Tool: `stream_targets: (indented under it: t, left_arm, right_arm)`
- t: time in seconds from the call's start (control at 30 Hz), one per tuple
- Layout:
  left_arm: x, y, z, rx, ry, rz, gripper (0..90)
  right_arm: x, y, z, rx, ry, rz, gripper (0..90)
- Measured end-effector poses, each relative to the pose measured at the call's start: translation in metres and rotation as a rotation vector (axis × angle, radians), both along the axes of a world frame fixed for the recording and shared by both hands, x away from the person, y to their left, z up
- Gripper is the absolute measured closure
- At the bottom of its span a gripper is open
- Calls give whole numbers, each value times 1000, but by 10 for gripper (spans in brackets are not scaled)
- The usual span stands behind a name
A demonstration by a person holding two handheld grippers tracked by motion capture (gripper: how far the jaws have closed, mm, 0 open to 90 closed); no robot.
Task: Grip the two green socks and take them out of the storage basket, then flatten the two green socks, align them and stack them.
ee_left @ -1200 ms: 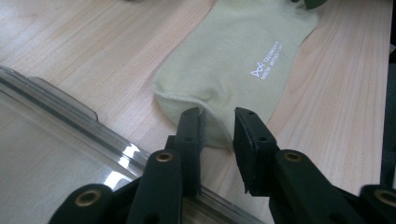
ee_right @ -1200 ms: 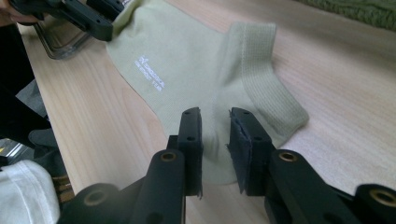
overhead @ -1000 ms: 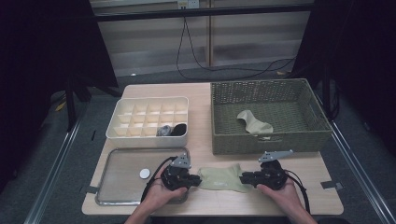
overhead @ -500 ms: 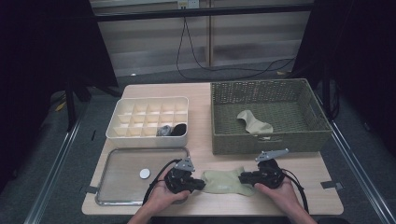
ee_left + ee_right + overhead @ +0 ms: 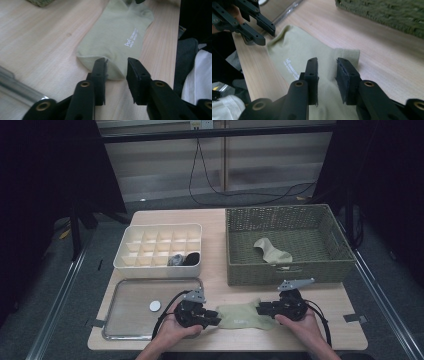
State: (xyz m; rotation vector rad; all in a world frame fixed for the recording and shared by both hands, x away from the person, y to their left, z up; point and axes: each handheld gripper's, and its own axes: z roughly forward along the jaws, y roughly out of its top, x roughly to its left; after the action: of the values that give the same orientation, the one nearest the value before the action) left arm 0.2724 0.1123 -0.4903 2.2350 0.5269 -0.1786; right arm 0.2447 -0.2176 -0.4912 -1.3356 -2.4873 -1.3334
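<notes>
We see sock (image 5: 242,315) flat on bench (image 5: 215,225) between our left gripper (image 5: 214,316) and right gripper (image 5: 262,309). Both just opening, jaws parted over sock ends, seemingly not pinching.

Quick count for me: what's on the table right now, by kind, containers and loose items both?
Pale green socks: 2, one flat at the table's front edge, one in the wicker basket
Wicker basket: 1
Cream divided box: 1
Metal tray: 1
White disc on the tray: 1
Dark balled items in the divided box: 2
Total: 8
</notes>
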Motion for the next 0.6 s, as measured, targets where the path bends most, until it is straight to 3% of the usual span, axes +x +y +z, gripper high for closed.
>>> stream_targets:
  t: [0.27, 0.37, 0.43, 0.6]
  left_arm:
    - [2, 12, 6, -19, -17, 64, 541]
    - [4, 16, 7, -26, -14, 82, 500]
    - [7, 21, 7, -32, 9, 98, 499]
    - [7, 33, 9, -38, 6, 126, 446]
  right_arm:
    - [2, -8, 11, 43, -41, -33, 682]
    - [3, -10, 15, 53, -47, -44, 672]
    - [3, -11, 17, 57, -54, -45, 664]
    - [6, -10, 25, 71, -69, -40, 639]
